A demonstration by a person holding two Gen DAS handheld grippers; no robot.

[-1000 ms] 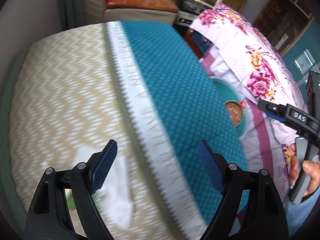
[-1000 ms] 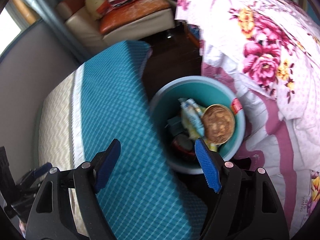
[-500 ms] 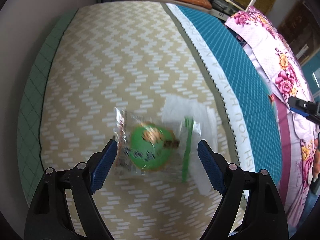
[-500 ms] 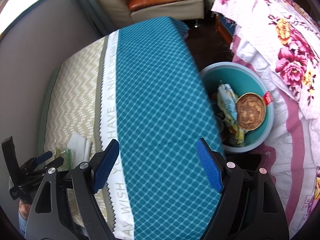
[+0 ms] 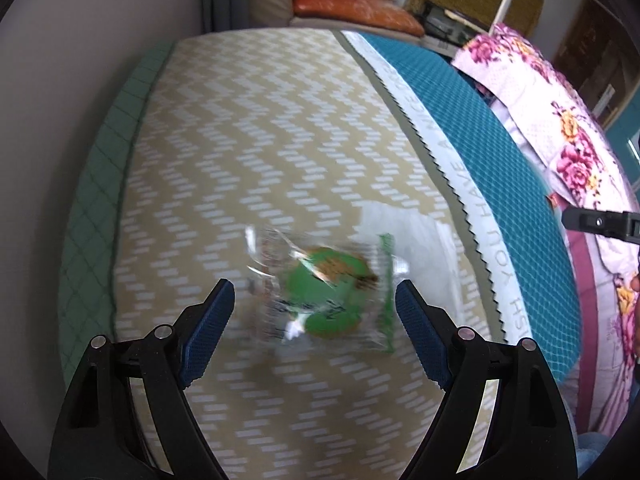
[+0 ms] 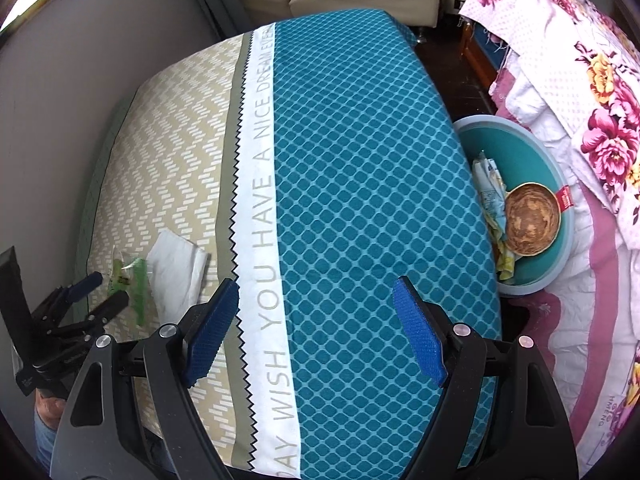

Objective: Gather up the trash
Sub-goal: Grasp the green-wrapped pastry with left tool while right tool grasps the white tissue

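Two bits of trash lie on the bed: a clear wrapper with green print, and a white tissue touching its far right side. The wrapper sits just ahead of the left gripper, centred between its wide-apart jaws, long axis running across the gap. The right gripper, jaws also apart and empty, hangs over the teal half, nearer the bin.

patterned tablecloth, clear green snack wrapper, white napkin
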